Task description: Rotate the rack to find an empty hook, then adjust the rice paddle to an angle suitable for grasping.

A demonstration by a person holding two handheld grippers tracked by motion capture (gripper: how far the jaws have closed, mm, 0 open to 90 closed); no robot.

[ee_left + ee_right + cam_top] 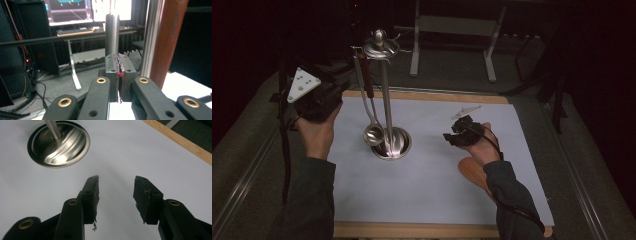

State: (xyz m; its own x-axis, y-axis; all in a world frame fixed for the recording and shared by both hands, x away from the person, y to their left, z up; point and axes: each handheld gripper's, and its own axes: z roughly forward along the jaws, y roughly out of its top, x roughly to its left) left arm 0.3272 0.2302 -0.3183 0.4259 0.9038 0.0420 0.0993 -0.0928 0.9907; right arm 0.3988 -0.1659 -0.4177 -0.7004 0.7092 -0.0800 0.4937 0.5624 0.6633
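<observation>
Up close, left gripper jaws seem pressed together beside the ladle handle; right gripper jaws spread

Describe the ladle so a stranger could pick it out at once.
On the white mat stands a tall steel utensil stand with a round base. The ladle hangs from its top ring, left of the pole, bowl just above the base; its brown handle sets it apart.

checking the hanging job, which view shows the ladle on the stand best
The high view: the ladle shows whole there, hanging from the stand's top ring, bowl low beside the round base. The left gripper view gives just a blurred close stretch of its red-brown handle. The right gripper view catches the stand's base, not the ladle.
</observation>
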